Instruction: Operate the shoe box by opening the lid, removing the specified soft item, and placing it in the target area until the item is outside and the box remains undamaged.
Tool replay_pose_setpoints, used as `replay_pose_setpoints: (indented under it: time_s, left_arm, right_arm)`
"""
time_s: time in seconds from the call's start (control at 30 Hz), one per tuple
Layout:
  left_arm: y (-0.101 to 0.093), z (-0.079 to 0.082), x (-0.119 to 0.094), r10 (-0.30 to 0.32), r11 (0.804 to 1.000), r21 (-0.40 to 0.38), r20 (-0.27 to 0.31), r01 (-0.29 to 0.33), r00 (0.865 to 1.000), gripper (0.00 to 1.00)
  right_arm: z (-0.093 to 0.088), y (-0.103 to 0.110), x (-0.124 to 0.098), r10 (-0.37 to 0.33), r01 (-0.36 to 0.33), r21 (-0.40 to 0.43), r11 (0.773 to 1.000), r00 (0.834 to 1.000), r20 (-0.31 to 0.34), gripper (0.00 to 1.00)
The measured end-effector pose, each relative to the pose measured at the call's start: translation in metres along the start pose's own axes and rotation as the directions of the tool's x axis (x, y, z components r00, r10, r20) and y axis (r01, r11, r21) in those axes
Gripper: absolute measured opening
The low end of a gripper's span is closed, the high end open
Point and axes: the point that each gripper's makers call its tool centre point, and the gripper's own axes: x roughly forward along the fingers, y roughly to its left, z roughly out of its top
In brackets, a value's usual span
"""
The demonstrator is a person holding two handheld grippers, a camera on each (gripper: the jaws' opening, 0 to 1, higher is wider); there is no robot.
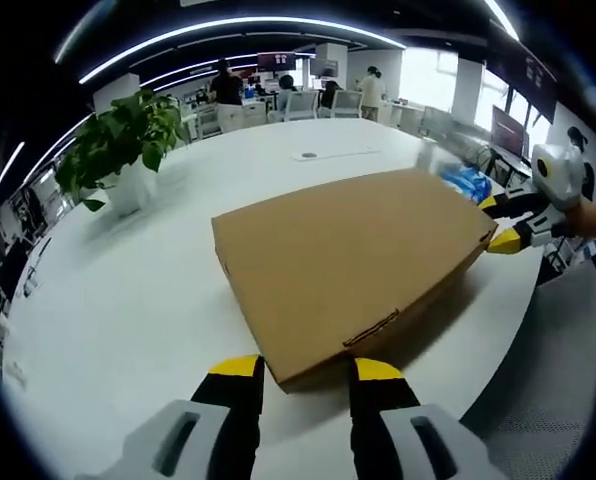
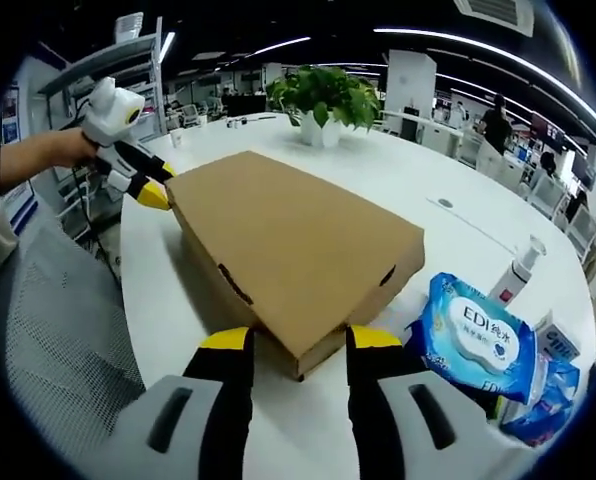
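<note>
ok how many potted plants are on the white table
1. The potted plant stands in a white pot on the far side of the white table, beyond the closed cardboard box; others may be hidden.

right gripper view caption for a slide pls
Right claw open at one corner of the closed cardboard shoe box, left claw at the far corner, wet wipes pack beside it.

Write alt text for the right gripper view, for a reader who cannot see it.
A closed, flat brown cardboard shoe box lies on a round white table, with the right gripper open at its near corner and the left gripper at its far corner. A blue wet-wipes pack lies beside the box, a potted green plant beyond.
</note>
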Motion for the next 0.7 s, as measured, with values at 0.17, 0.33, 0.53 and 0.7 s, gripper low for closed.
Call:
replay_pose_setpoints:
  time_s: [0.17,0.33,0.53,0.7]
  left_arm:
    - [0.004,0.007,0.006,-0.002,1.000,0.001,0.000,0.002,1.000,0.34]
    - [0.009,0.014,0.013,-0.005,1.000,0.001,0.003,0.005,1.000,0.34]
    - [0.014,0.024,0.023,-0.009,1.000,0.001,0.007,0.009,1.000,0.34]
    - [0.015,0.029,0.031,-0.013,1.000,0.006,0.000,0.013,1.000,0.34]
  right_arm:
    - [0.004,-0.010,0.006,-0.002,0.002,-0.008,1.000,1.000,-0.003,0.34]
    - [0.008,-0.018,0.011,-0.004,0.004,-0.011,1.000,1.000,-0.004,0.34]
    - [0.012,-0.030,0.016,-0.012,0.012,-0.020,1.000,1.000,-0.006,0.34]
    - [0.014,-0.039,0.020,-0.021,0.020,-0.024,1.000,1.000,-0.008,0.34]
